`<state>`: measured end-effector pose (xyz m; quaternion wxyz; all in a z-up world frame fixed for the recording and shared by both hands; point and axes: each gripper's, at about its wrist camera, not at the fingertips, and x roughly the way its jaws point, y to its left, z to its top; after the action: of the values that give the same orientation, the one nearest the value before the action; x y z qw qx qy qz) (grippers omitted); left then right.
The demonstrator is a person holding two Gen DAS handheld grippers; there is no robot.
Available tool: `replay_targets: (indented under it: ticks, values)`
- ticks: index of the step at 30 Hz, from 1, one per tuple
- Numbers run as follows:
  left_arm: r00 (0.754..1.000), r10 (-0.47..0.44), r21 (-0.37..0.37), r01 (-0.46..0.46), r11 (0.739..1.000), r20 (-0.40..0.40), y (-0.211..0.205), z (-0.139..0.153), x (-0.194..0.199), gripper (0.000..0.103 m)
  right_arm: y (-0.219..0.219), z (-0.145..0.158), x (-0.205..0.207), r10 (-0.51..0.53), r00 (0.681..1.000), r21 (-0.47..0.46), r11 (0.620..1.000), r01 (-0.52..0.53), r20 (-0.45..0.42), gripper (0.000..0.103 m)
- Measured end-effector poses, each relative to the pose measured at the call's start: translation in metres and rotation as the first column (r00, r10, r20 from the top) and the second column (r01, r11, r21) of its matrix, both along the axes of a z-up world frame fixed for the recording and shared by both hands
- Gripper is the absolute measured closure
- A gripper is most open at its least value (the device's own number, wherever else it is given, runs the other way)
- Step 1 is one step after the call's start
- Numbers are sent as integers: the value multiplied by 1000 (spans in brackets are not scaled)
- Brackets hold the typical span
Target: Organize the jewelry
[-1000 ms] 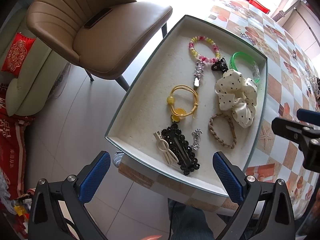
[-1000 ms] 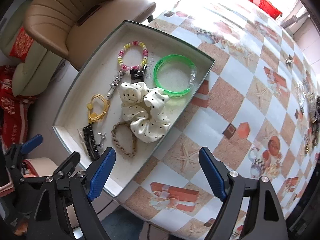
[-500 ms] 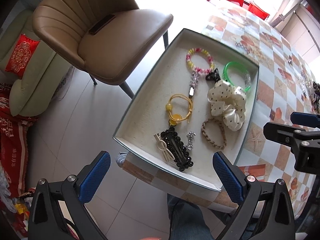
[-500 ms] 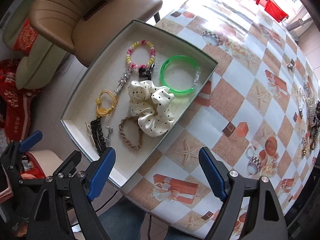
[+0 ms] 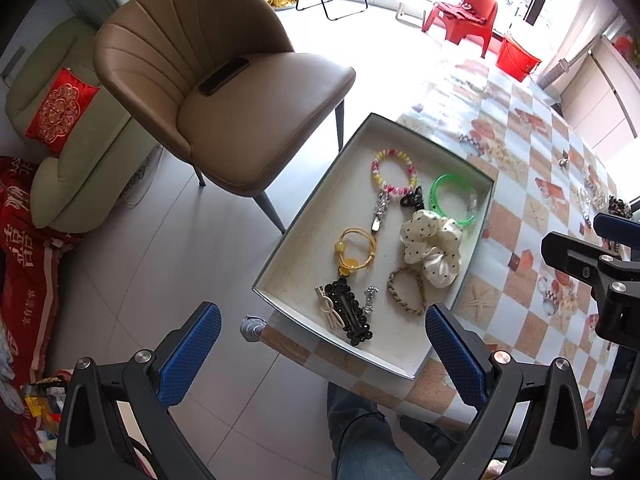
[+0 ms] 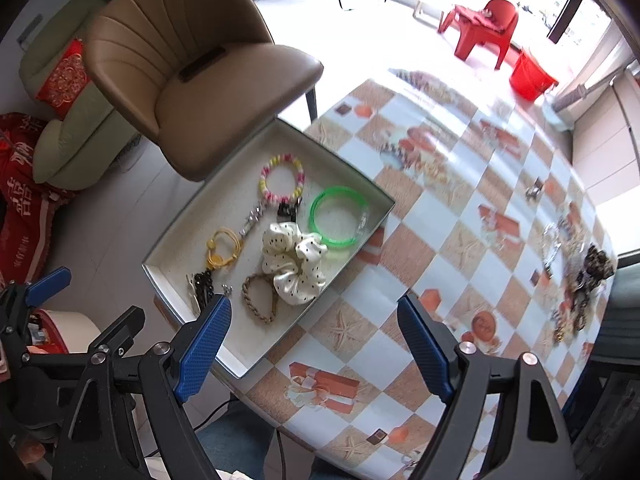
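Observation:
A shallow white tray [image 5: 304,216] [image 6: 192,220] sits on the table's near-left corner. It holds a pink-yellow bead bracelet [image 5: 394,172] [image 6: 282,178], a green bangle [image 5: 454,200] [image 6: 338,220], a polka-dot scrunchie [image 5: 432,248] [image 6: 294,264], a yellow hair tie [image 5: 356,250], a braided band [image 5: 406,290] [image 6: 260,300] and a black hair clip [image 5: 348,312]. My left gripper [image 5: 320,352] is open and empty, held high above the tray's near edge. My right gripper [image 6: 316,344] is open and empty above the table beside the tray.
A pile of loose jewelry [image 6: 580,280] lies at the table's right side on the checked tablecloth [image 6: 460,240]. A tan chair [image 5: 224,100] stands left of the table. A green sofa [image 5: 60,152] is further left.
Both grippers have pulled up and back from the tray, which looks smaller and farther. Both stay open and empty. The tray's contents have not moved.

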<state>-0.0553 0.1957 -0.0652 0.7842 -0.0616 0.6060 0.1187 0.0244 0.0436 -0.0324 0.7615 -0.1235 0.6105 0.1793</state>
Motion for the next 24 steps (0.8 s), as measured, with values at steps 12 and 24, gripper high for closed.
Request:
replay_targets:
  ticks: [12,24]
  values:
    - [998,-3,31,1,1000,68,-7,46,-2,0,-7,45,-7,-6,995,15,1000,5,104,16]
    - [996,-4,48,-1,999,91,-13,64,0,0,-16,53,-8,-40,994,41,999,36,101,16]
